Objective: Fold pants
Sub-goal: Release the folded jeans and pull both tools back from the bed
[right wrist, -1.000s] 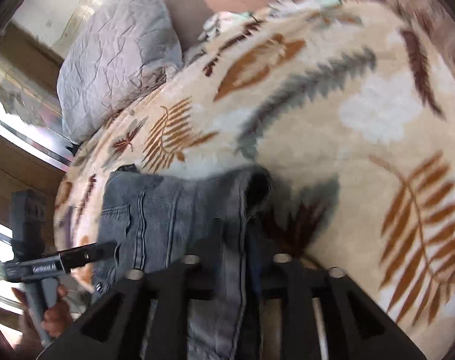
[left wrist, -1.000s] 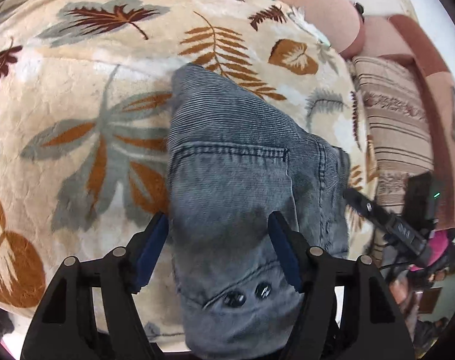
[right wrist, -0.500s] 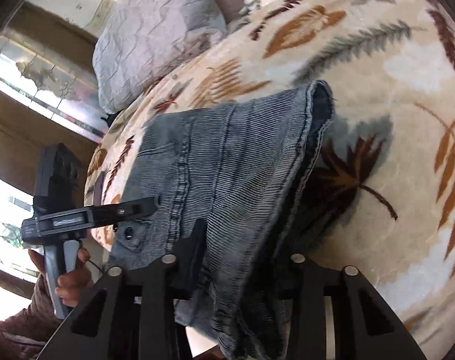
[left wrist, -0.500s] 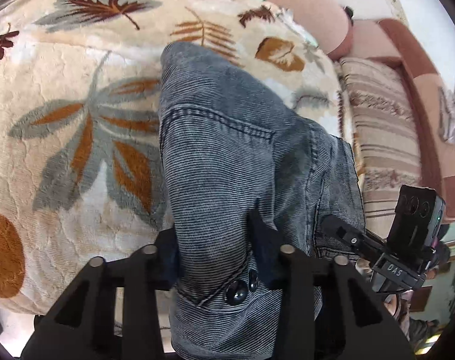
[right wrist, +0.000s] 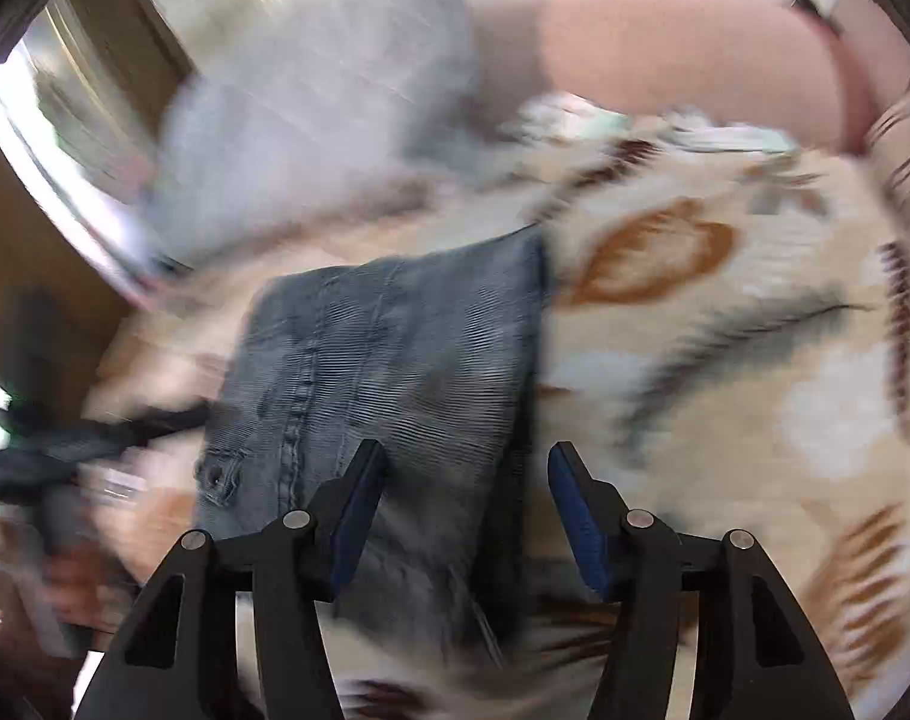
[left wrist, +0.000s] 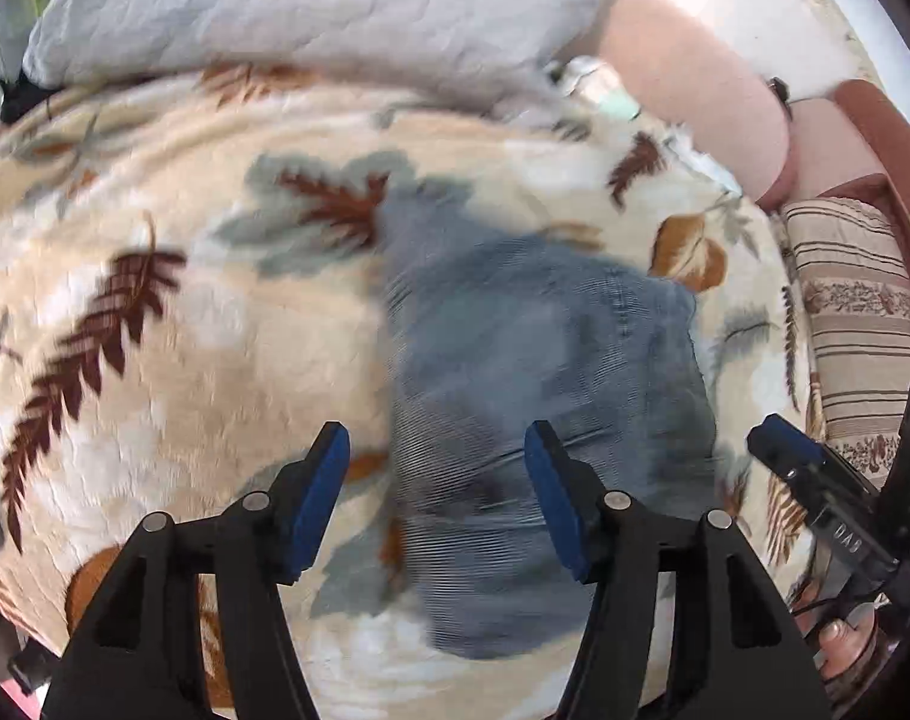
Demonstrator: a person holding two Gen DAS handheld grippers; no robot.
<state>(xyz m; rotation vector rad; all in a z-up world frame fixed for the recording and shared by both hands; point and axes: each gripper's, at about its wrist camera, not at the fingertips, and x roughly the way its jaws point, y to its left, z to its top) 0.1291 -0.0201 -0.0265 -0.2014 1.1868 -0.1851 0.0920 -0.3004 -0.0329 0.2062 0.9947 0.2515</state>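
denim lies under both tools. nearest, the left tool (left wrist: pixel 436 504) stands parted, its jaws having just been opening, with nothing pinched; the folded jeans (left wrist: pixel 533 372) rest below it on the leaf-print blanket (left wrist: pixel 173 336). the right tool (right wrist: pixel 466 510) is likewise spread, its jaws just opened too, empty above the jeans' right folded edge. further back sit a grey pillow (left wrist: pixel 311 6) and a striped cushion (left wrist: pixel 857 324). risk, as i judge it: the plush blanket is soft and uneven, so the stacked layers may slump or spring apart, and a tool tip may snag the top layer and drag the fold askew.
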